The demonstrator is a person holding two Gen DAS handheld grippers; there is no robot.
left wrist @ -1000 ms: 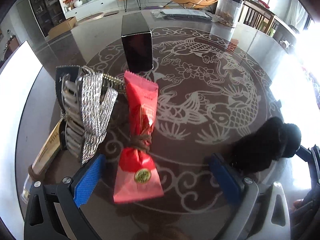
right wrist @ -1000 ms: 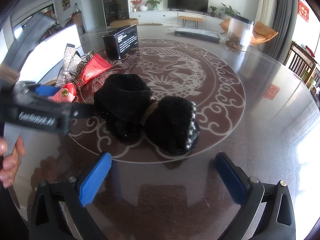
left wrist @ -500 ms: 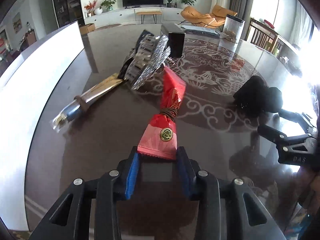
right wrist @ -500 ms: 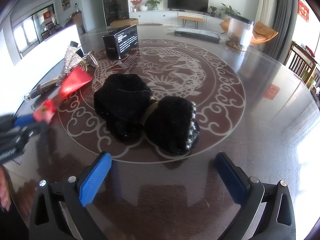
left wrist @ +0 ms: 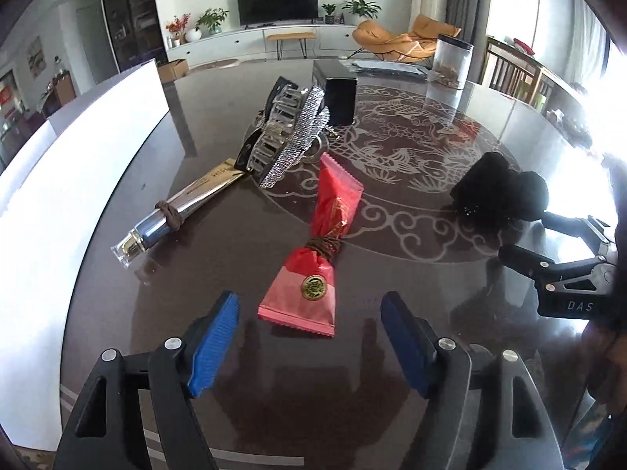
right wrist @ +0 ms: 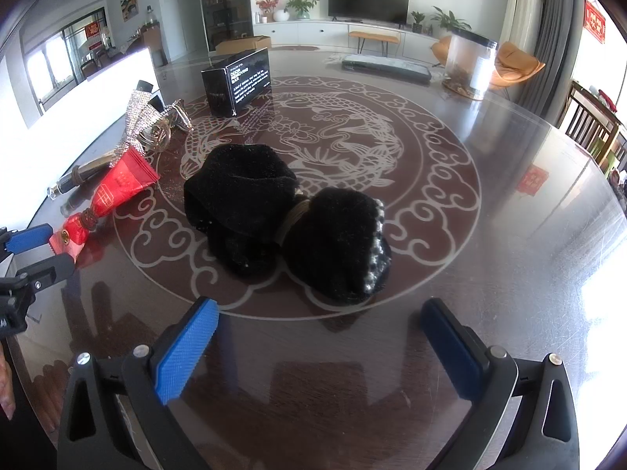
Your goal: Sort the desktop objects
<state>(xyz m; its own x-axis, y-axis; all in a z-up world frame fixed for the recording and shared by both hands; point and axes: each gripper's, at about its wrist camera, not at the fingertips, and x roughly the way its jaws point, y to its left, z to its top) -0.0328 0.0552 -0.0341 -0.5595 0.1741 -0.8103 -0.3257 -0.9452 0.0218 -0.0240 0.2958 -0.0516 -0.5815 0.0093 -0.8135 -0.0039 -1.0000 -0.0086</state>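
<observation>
Nearest in the left wrist view, the left claw (left wrist: 309, 337) stands wide open with nothing between its blue pads, its tips straddling the near, flat-sealed end of the red packet (left wrist: 317, 258); the packet lies flat on the dark glossy surface (left wrist: 219, 258), cinched at its waist by a brown hair tie (left wrist: 327, 246), which is probably why it fans out at both ends; aligned lengthwise with the claw, it looks easy to pinch by that near edge. In the right wrist view the right claw (right wrist: 321, 348) is equally wide open and empty, poised just short of the black plush bow (right wrist: 286, 219); the bow sits on the carp pattern, gathered at its middle by a tan band, so the waist seems the natural grip point.

Further out, to the left, a metallic tube (left wrist: 176, 211) lies on its side with another brown tie looped round it; beyond it a rhinestone hair clip (left wrist: 288, 133) leans in a heap against a black box (left wrist: 340, 100), which stands upright; farthest, a clear canister (left wrist: 452, 60) stands near the far rim beside a flat dark package (left wrist: 386, 66). The sorting appears barely begun, since every item is loose on the surface.
</observation>
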